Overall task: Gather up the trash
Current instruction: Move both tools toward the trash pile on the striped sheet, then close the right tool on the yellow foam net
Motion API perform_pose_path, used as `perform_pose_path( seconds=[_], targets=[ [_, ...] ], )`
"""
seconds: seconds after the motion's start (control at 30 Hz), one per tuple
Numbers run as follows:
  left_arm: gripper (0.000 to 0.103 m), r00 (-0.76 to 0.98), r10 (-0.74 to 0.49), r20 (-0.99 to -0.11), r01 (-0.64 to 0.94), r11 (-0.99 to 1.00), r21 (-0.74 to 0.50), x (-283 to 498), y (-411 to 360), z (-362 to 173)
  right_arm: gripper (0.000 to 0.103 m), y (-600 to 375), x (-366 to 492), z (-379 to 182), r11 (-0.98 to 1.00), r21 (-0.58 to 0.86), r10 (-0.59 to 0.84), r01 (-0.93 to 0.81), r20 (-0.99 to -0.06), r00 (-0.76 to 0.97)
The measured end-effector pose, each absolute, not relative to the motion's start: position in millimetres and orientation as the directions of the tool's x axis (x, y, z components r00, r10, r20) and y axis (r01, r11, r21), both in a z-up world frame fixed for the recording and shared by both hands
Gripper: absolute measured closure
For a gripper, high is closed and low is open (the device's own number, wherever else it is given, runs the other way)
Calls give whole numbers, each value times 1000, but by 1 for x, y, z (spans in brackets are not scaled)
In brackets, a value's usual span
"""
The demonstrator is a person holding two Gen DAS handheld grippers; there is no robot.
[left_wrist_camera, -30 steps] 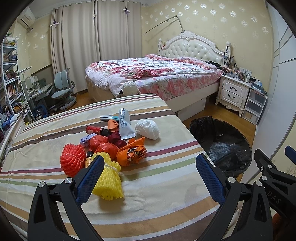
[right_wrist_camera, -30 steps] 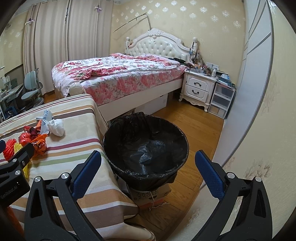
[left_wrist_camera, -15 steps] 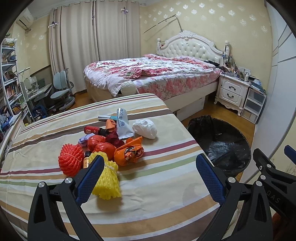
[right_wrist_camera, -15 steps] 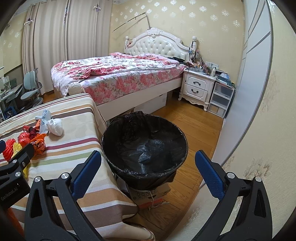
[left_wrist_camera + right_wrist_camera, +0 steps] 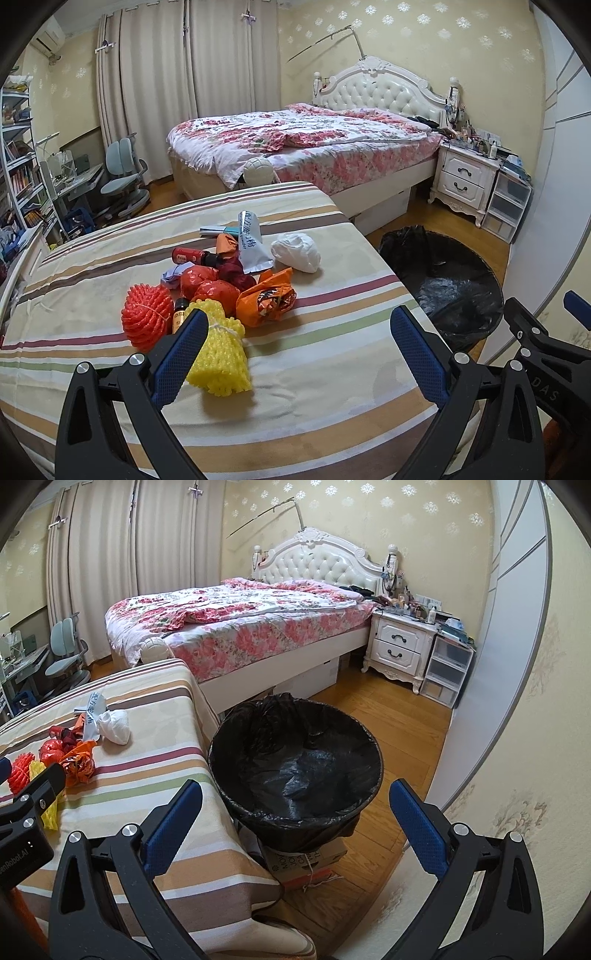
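So there's a pile of trash (image 5: 236, 280) sitting on the striped table (image 5: 314, 369), with a yellow foam net (image 5: 218, 354) at the front of the heap, a red foam net (image 5: 147, 319) just left of it, an orange wrapper (image 5: 267, 301) to its right and a crumpled white wad (image 5: 297, 253) at the far right edge of the pile. The left gripper (image 5: 295, 350) hangs over the table's near edge with its fingers spread wide and nothing in them. The right gripper (image 5: 295, 812) is off the table's right side, also wide open and empty, looking down at the black-lined bin (image 5: 295, 764) that stands on the floor right beside the table.
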State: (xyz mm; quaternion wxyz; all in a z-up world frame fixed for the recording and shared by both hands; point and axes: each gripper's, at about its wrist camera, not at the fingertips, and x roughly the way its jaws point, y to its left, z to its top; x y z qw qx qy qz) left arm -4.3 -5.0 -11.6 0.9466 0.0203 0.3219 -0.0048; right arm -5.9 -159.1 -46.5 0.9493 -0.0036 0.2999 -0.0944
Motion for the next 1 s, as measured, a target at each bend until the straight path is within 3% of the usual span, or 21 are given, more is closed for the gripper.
perform_pose_path(
  seconds=[0.87, 1.0],
  targets=[
    [7, 747, 160, -645, -157, 986, 62, -18, 122, -11, 6, -70, 9, -45, 996, -75, -13, -43, -619, 785],
    [7, 733, 187, -654, -197, 979, 59, -21, 144, -17, 17, -44, 13, -44, 990, -79, 38, -113, -631, 775]
  ],
)
